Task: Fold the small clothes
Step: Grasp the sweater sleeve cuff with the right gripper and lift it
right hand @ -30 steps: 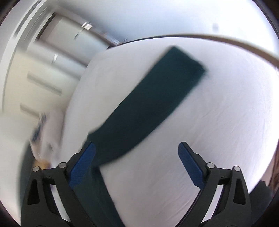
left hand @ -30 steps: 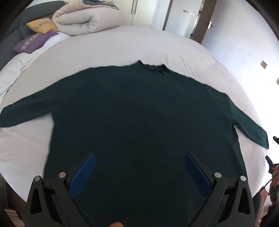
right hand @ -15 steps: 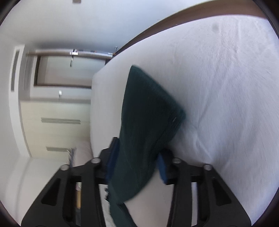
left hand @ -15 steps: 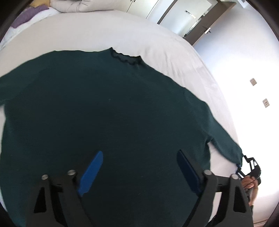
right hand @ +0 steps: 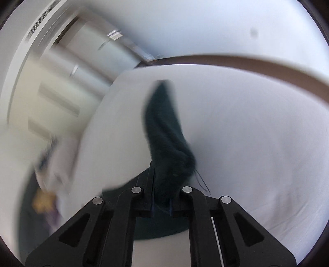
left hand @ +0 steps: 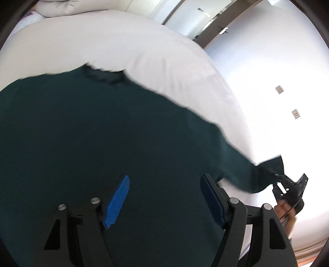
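A dark green sweater (left hand: 86,131) lies spread flat on the white bed (left hand: 123,45), neckline (left hand: 104,75) toward the far side. My left gripper (left hand: 164,197) is open and hovers low over the sweater's body. My right gripper (right hand: 161,180) is shut on the sweater's right sleeve (right hand: 164,131) near the cuff, and the sleeve stands up off the sheet. The left wrist view shows that sleeve (left hand: 236,164) stretched out to the right gripper (left hand: 287,189) at the bed's right edge.
A folded pale duvet (left hand: 61,6) lies at the bed's far left. A white wall with two switch plates (left hand: 287,100) and a doorway are on the right. In the blurred right wrist view, wardrobe doors (right hand: 61,88) and a brown bed rail (right hand: 267,67) show.
My right gripper closed on the sleeve end and raised it off the bed. My left gripper moved rightward and lower over the sweater's body, staying open.
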The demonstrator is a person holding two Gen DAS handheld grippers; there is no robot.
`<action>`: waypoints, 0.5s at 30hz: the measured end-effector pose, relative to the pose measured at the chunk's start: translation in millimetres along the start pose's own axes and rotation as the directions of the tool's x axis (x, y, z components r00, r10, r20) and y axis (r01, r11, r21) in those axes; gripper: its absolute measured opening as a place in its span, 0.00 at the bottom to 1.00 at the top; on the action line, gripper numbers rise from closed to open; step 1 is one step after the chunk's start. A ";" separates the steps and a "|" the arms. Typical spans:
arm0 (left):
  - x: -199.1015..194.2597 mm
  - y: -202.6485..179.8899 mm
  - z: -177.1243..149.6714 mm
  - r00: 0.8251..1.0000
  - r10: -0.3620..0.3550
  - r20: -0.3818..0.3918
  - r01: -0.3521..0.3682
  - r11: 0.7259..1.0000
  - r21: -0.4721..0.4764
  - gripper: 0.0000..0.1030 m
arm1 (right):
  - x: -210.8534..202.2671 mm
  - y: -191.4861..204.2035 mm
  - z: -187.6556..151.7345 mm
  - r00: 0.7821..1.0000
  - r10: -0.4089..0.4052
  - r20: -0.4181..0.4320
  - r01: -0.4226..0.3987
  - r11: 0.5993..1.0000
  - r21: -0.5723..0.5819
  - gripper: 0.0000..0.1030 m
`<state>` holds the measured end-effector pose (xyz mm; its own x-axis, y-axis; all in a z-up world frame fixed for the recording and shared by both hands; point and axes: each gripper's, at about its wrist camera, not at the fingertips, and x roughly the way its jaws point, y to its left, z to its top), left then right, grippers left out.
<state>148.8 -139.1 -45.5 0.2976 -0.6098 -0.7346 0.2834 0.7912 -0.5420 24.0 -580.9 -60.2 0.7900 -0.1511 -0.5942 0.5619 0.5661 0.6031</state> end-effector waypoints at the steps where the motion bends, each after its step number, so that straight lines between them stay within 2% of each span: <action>1: 2.5 -6.6 7.2 0.999 -0.045 -0.008 0.045 0.999 -0.001 0.71 | 2.4 28.1 -7.4 1.000 -0.009 -0.005 0.009 0.995 -0.103 0.08; 2: 7.6 -12.1 14.5 0.996 -0.088 -0.021 0.088 0.996 -0.005 0.72 | 6.4 60.6 -16.8 1.000 -0.016 -0.008 0.014 0.976 -0.218 0.07; 4: 14.3 -20.6 25.4 0.986 -0.162 -0.044 0.161 0.987 -0.022 0.77 | 14.9 122.8 -46.8 0.999 -0.053 0.004 0.049 0.889 -0.455 0.07; 6: 22.7 -25.5 33.2 0.971 -0.234 -0.059 0.231 0.972 -0.053 0.84 | 29.4 178.6 -90.6 0.995 -0.100 0.020 0.088 0.745 -0.661 0.07; 8: 30.9 -27.2 37.9 0.949 -0.306 -0.074 0.298 0.949 -0.102 0.87 | 32.3 208.7 -147.4 0.991 -0.129 0.032 0.107 0.630 -0.769 0.07; 9: 34.9 -27.6 39.7 0.934 -0.346 -0.084 0.334 0.934 -0.129 0.88 | 36.2 221.5 -159.7 0.990 -0.136 0.035 0.110 0.603 -0.790 0.07; 11: 40.5 -29.3 42.6 0.908 -0.406 -0.101 0.388 0.908 -0.157 0.90 | 45.8 242.1 -177.1 0.988 -0.147 0.041 0.119 0.572 -0.811 0.07; 12: 43.0 -30.8 45.1 0.902 -0.417 -0.111 0.399 0.903 -0.158 0.91 | 48.9 247.7 -183.1 0.987 -0.152 0.050 0.128 0.560 -0.818 0.07; 15: 59.1 -30.6 55.0 0.918 -0.370 -0.145 0.352 0.927 -0.131 0.92 | 50.7 250.1 -198.5 0.983 -0.169 0.071 0.152 0.540 -0.828 0.07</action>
<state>207.9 -201.9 -49.9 0.0361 -0.8452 -0.5332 0.2478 0.5244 -0.8146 155.9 -286.1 -45.2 0.6991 -0.3015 -0.6483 0.2210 0.9535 -0.2051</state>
